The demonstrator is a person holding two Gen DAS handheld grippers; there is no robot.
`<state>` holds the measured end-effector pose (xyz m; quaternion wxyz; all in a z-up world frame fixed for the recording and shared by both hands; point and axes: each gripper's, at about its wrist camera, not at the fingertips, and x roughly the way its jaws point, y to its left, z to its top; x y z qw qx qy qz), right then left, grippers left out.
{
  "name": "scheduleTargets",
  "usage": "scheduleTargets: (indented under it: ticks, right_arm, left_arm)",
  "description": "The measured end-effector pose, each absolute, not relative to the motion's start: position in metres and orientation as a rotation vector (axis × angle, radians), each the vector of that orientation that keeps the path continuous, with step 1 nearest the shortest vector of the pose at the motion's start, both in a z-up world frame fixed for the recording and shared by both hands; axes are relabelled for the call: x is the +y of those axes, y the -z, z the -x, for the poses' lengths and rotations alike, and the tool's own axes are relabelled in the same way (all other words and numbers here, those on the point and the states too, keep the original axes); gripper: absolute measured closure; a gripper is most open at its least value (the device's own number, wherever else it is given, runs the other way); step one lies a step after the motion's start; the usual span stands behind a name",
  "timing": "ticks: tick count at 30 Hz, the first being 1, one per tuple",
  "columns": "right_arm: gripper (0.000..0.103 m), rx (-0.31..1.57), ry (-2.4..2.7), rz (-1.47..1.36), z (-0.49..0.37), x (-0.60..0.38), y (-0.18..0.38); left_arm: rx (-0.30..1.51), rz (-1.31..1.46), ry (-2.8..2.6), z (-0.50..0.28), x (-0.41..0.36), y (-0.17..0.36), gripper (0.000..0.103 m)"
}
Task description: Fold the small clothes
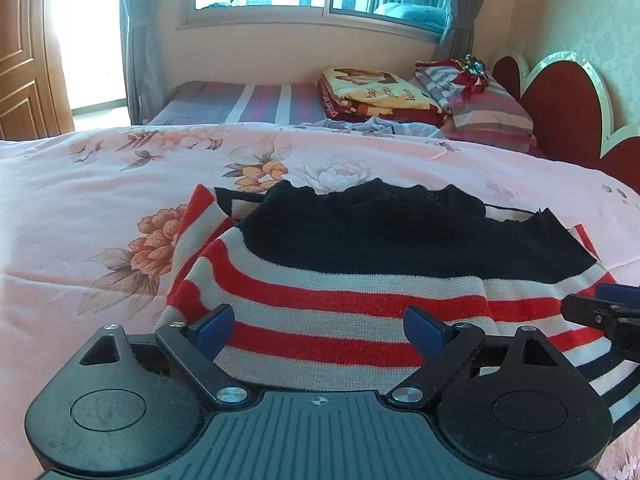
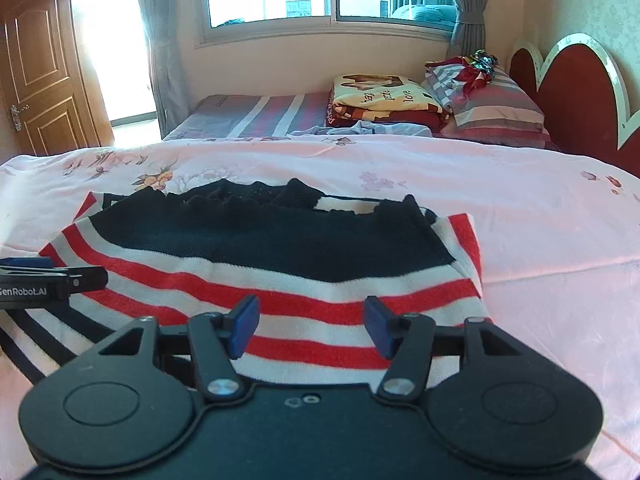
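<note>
A small knitted sweater [image 1: 340,276] with red and white stripes and a black upper part lies on the pink floral bedspread [image 1: 100,208]. It is partly folded, with black-and-white striped cloth under it at the near side. My left gripper [image 1: 320,328] is open, its blue pads over the sweater's near striped edge, holding nothing. My right gripper [image 2: 312,328] is open too, over the same near edge [image 2: 320,304] further right. Each gripper's tip shows in the other's view: the right one [image 1: 600,304] and the left one [image 2: 52,276].
Beyond the bedspread lie a striped mattress [image 2: 260,114], a folded printed blanket [image 2: 384,98], striped pillows [image 2: 492,108] and a crumpled pale blue garment [image 2: 360,128]. A red heart-shaped headboard [image 2: 572,96] stands at the right, a wooden door [image 2: 44,76] at the left, a window behind.
</note>
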<state>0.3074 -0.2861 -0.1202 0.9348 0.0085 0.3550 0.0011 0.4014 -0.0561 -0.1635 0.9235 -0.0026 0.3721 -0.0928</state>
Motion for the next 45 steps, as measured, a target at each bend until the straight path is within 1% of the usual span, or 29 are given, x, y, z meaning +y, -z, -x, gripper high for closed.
scheduleTargets:
  ticks: [4,5,6,7,9,12,26,34,38,45]
  right_arm:
    - [0.046,0.733,-0.002,-0.007,-0.334,-0.279,0.128]
    - [0.045,0.737,0.009,0.007,-0.34,-0.278,0.132]
    - [0.043,0.752,0.032,0.033,-0.346,-0.279,0.14]
    - [0.042,0.793,0.056,0.048,-0.352,-0.282,0.151]
    - [0.037,0.771,0.046,-0.001,-0.349,-0.292,0.163]
    - [0.036,0.749,0.041,0.033,-0.344,-0.288,0.165]
    - [0.036,0.724,0.067,0.024,-0.338,-0.286,0.165]
    - [0.035,0.767,0.057,0.026,-0.345,-0.286,0.158]
    - [0.027,0.771,0.048,-0.001,-0.34,-0.285,0.15]
    - [0.027,0.727,0.009,-0.021,-0.319,-0.271,0.133]
  left_arm:
    - [0.805,0.008,0.184,-0.422,-0.059,0.18,0.012]
    - [0.799,0.007,0.179,-0.424,-0.057,0.185,0.012]
    - [0.785,-0.009,0.181,-0.423,-0.056,0.188,0.007]
    - [0.774,-0.028,0.185,-0.421,-0.057,0.191,0.006]
    - [0.758,-0.042,0.189,-0.418,-0.058,0.192,0.006]
    - [0.752,-0.04,0.188,-0.418,-0.058,0.192,0.005]
    - [0.74,-0.059,0.178,-0.415,-0.061,0.192,0.003]
    - [0.783,-0.061,0.167,-0.417,-0.061,0.186,0.003]
    - [0.788,-0.069,0.166,-0.413,-0.059,0.183,0.003]
    - [0.787,-0.054,0.157,-0.39,-0.05,0.172,0.003]
